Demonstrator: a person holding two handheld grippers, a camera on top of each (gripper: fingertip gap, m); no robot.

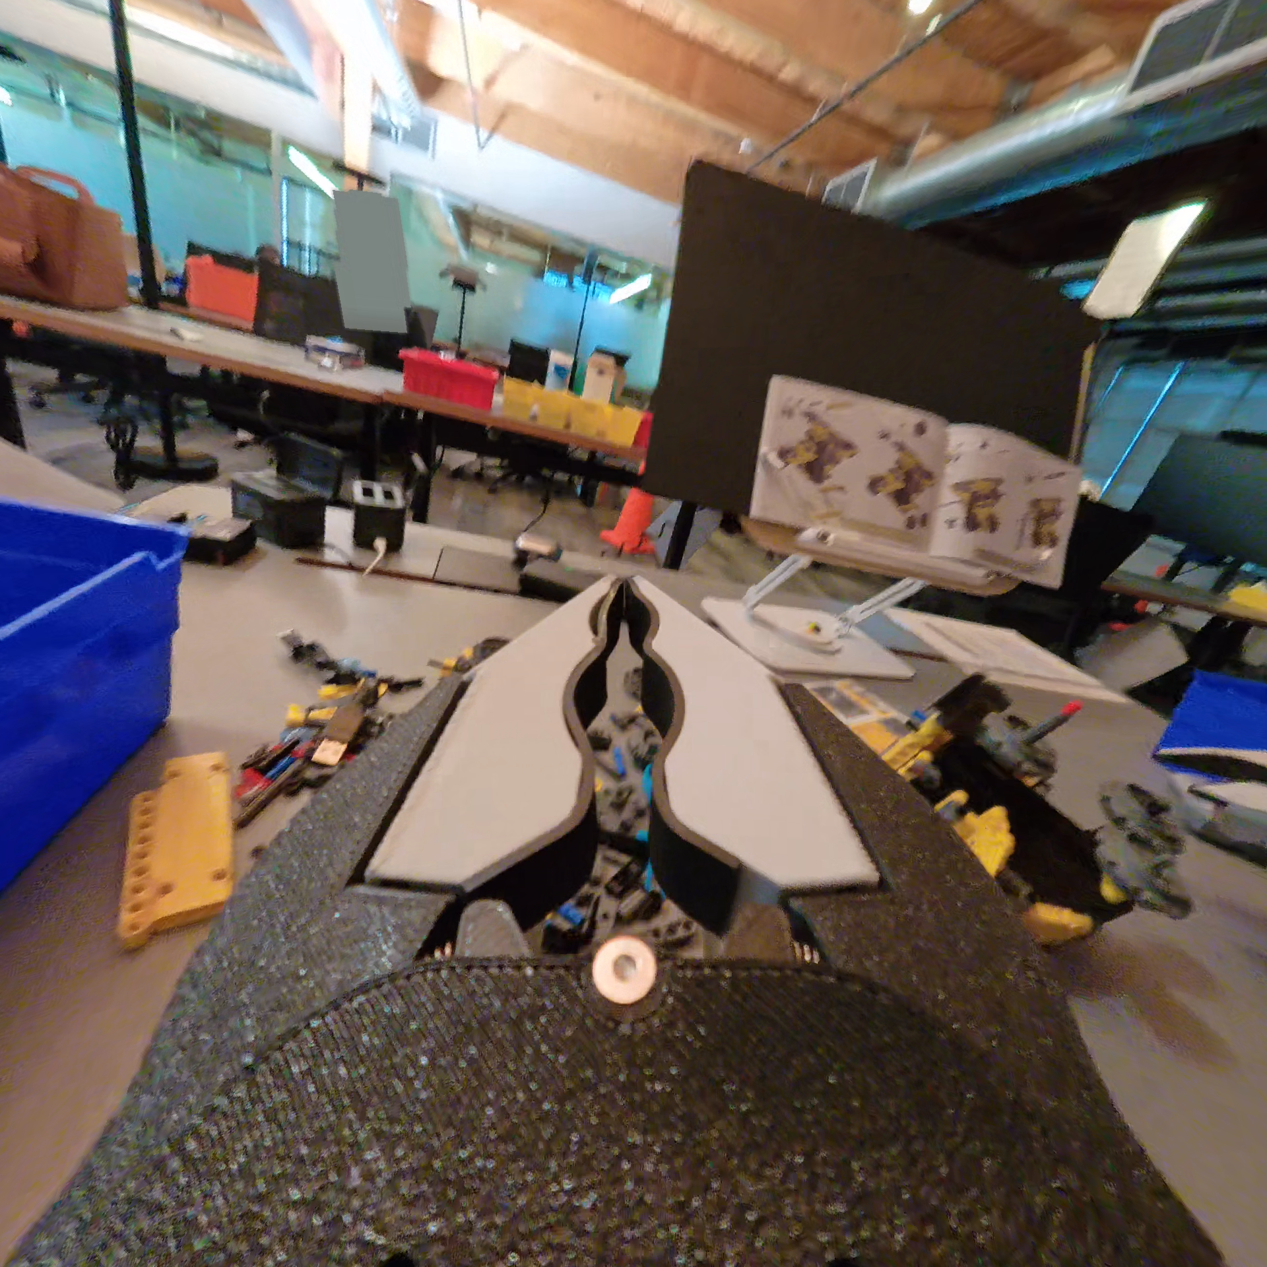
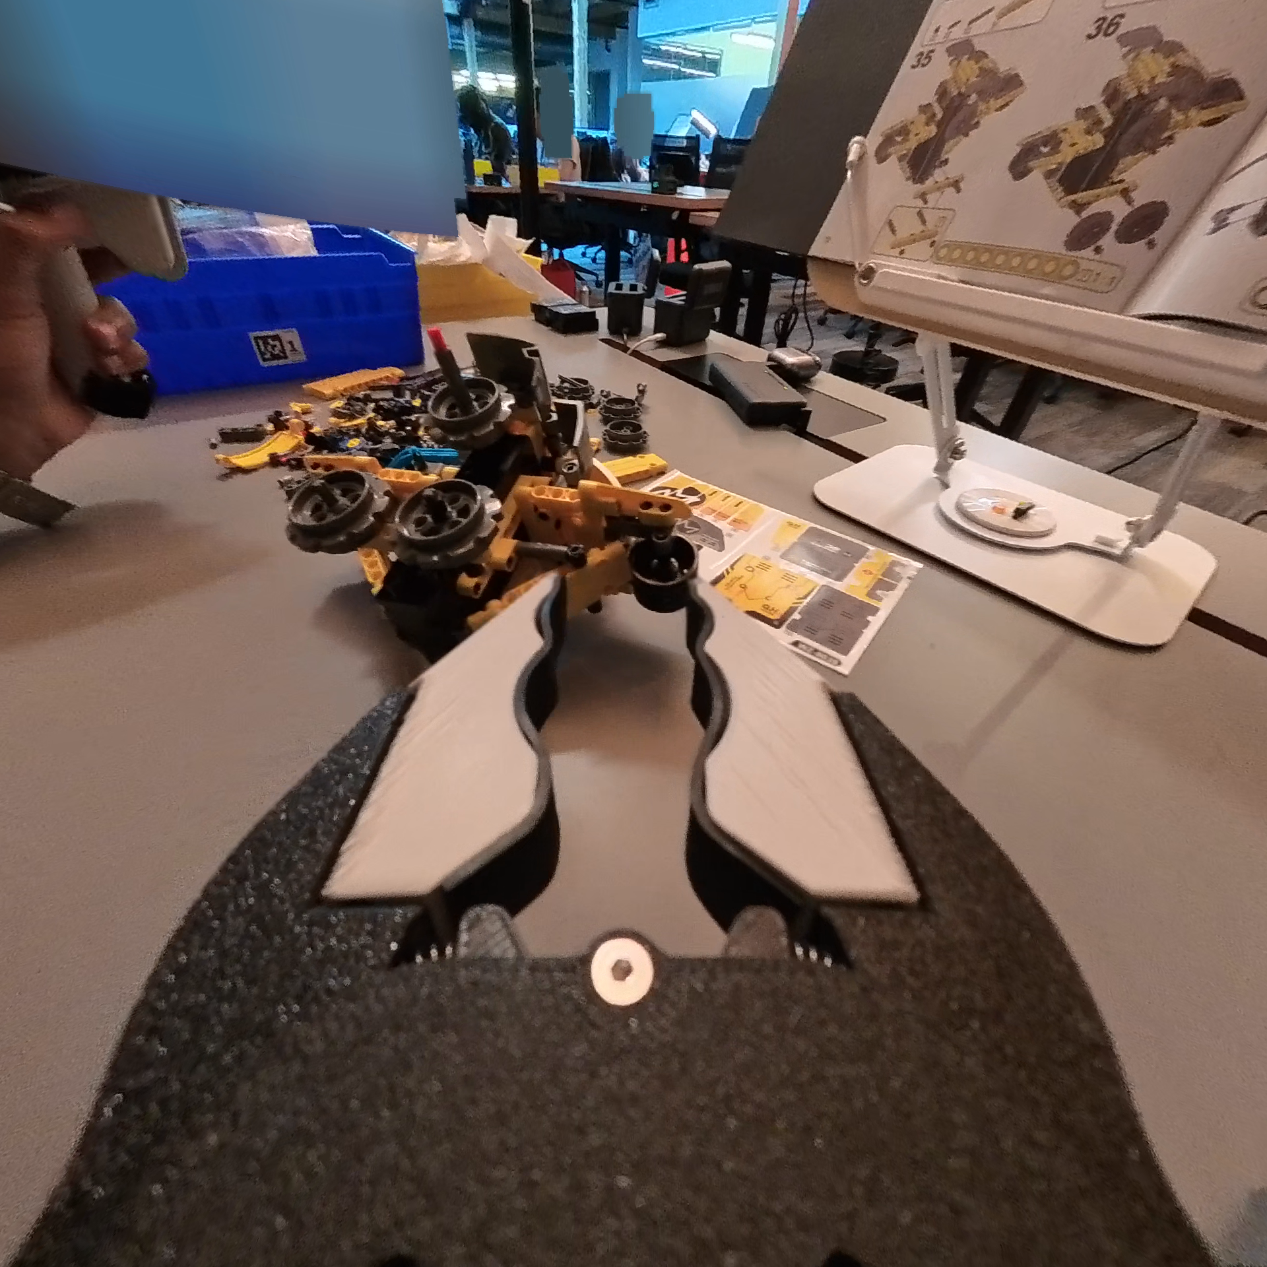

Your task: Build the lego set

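My left gripper (image 1: pixel 620 584) is shut, its tips meeting, and I see nothing between them. It hangs over a scatter of small black, blue and yellow building pieces (image 1: pixel 343 720) on the grey table (image 1: pixel 343 617). My right gripper (image 2: pixel 624 589) is shut on the near end of a yellow and black brick vehicle model (image 2: pixel 521 521). Its left finger lies against a yellow beam and its right finger (image 2: pixel 706 617) against a small black hub (image 2: pixel 664 569). The model rests tilted on the table, with grey toothed wheels (image 2: pixel 439 517) facing me. It also shows in the left wrist view (image 1: pixel 973 788).
A blue bin (image 1: pixel 68 651) stands at the left and shows in the right wrist view too (image 2: pixel 274 302). A flat yellow plate (image 1: pixel 178 843) lies near it. An open instruction booklet (image 2: pixel 1028 137) sits on a white stand (image 2: pixel 1015 569). A sticker sheet (image 2: pixel 809 569) lies beside the model. A person's hand (image 2: pixel 34 356) is at the left edge. My right fingertips sit around 35 cm from my left ones. The small black hub (image 2: pixel 664 569) lies some 8 cm from my right tips, 35 cm from my left tips.
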